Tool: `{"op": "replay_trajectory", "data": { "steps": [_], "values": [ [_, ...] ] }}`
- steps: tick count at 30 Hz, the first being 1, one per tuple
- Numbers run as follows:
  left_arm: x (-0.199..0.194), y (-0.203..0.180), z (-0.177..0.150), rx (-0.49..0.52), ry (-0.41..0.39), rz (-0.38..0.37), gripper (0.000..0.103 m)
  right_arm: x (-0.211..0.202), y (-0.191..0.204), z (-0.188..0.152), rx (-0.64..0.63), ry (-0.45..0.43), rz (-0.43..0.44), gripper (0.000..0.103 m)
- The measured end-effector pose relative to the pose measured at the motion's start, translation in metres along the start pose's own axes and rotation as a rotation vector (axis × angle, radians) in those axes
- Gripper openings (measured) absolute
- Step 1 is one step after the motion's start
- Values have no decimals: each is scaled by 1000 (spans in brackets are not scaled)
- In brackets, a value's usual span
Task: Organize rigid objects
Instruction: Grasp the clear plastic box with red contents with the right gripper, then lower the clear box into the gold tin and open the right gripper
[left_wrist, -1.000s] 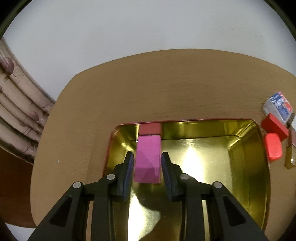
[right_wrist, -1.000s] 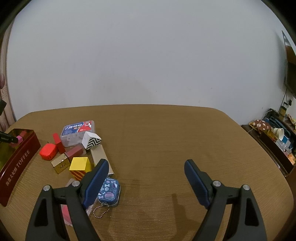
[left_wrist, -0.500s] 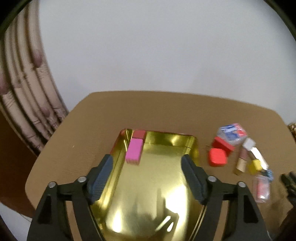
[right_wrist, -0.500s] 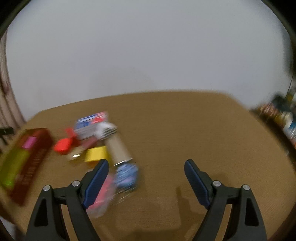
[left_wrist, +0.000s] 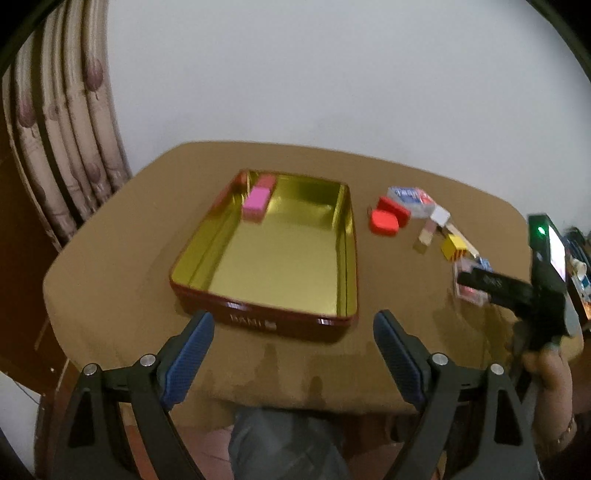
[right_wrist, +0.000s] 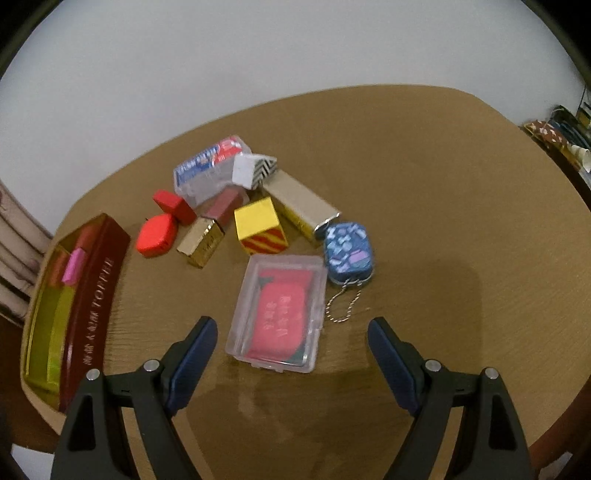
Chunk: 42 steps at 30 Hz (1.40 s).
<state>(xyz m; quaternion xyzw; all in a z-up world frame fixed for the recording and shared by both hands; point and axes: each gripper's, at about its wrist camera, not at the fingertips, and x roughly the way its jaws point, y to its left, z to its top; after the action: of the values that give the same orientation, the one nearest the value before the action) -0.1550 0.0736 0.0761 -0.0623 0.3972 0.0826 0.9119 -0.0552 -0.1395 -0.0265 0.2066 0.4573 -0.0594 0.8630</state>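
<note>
A red tin with a gold inside (left_wrist: 334, 236) holds a pink block (left_wrist: 255, 199) and a red block (left_wrist: 265, 181) in its far left corner. My left gripper (left_wrist: 293, 354) is open and empty, pulled back over the table's near edge. My right gripper (right_wrist: 290, 354) is open and empty just above a clear plastic case with a red insert (right_wrist: 280, 314). Past it lie a blue patterned tin on a chain (right_wrist: 347, 247), a yellow striped cube (right_wrist: 260, 225), a gold box (right_wrist: 201, 242) and a red rounded box (right_wrist: 157, 236).
Further back are a tan long box (right_wrist: 303, 203), a chevron-patterned white box (right_wrist: 255, 170), a clear blue-red labelled case (right_wrist: 208, 166) and a red block (right_wrist: 173, 206). The tin (right_wrist: 92, 295) is at the left. A curtain (left_wrist: 66, 147) hangs left of the table.
My left gripper let go of the pink block, opened wide and drew back out of the tin. My right gripper moved forward and tilted down over the clear case.
</note>
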Motion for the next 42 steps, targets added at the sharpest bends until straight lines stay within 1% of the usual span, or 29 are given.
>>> {"op": "replay_trajectory", "data": {
  "steps": [1, 3, 4, 5, 6, 11, 14, 16, 17, 18, 20, 22, 23, 26, 27, 28, 29, 31, 33, 35, 37, 39, 42],
  "values": [
    [3, 0, -4, 4, 16, -12, 85, 4, 1, 0, 10, 7, -9, 86],
    [11, 2, -7, 0, 59, -46, 85, 5, 5, 1, 5, -11, -42, 86],
    [14, 3, -8, -2, 75, -57, 85, 7, 6, 2, 3, -12, -47, 77],
    [16, 3, -9, -13, 88, -64, 85, 7, 7, 2, -4, -11, -75, 60],
    [17, 7, -11, -14, 94, -73, 85, 7, 8, 3, -10, -12, -87, 53],
    [28, 6, -17, -13, 159, -104, 86, 2, 3, 3, -20, 8, -51, 53],
    [22, 10, -17, -27, 157, -107, 86, -19, 1, -2, -27, -2, -5, 53],
    [15, 14, -17, -34, 141, -97, 86, -41, 3, -4, -36, -3, 78, 53],
    [10, 16, -18, -42, 130, -80, 86, -54, 9, -3, -49, -3, 115, 53],
    [6, 18, -19, -52, 124, -72, 86, -61, 16, 0, -66, -5, 147, 53],
    [-4, 23, -22, -78, 110, -56, 86, -77, 36, 8, -97, 11, 242, 53],
    [-16, 29, -27, -98, 91, -9, 88, -86, 72, 20, -153, 39, 339, 53],
    [-19, 32, -29, -101, 81, 9, 89, -87, 85, 24, -177, 50, 375, 53],
    [-29, 37, -36, -103, 41, 72, 92, -78, 146, 36, -248, 138, 469, 53],
    [-28, 37, -38, -94, 34, 106, 92, -70, 170, 39, -279, 160, 472, 53],
    [-28, 38, -39, -86, 28, 129, 92, -58, 192, 41, -309, 170, 450, 53],
    [-28, 40, -40, -78, 21, 145, 92, -47, 204, 43, -319, 184, 437, 53],
    [-26, 43, -40, -84, 14, 152, 92, -17, 230, 45, -322, 239, 404, 53],
    [-26, 50, -40, -96, 15, 137, 93, 10, 249, 45, -329, 262, 355, 53],
    [-22, 54, -41, -102, 26, 132, 93, 33, 262, 46, -334, 267, 292, 53],
    [-18, 60, -41, -97, 40, 118, 93, 41, 267, 45, -325, 269, 269, 53],
    [-13, 66, -42, -93, 57, 108, 93, 50, 272, 49, -314, 253, 232, 53],
    [-5, 73, -43, -102, 85, 89, 93, 61, 278, 54, -298, 257, 212, 53]
  ]
}}
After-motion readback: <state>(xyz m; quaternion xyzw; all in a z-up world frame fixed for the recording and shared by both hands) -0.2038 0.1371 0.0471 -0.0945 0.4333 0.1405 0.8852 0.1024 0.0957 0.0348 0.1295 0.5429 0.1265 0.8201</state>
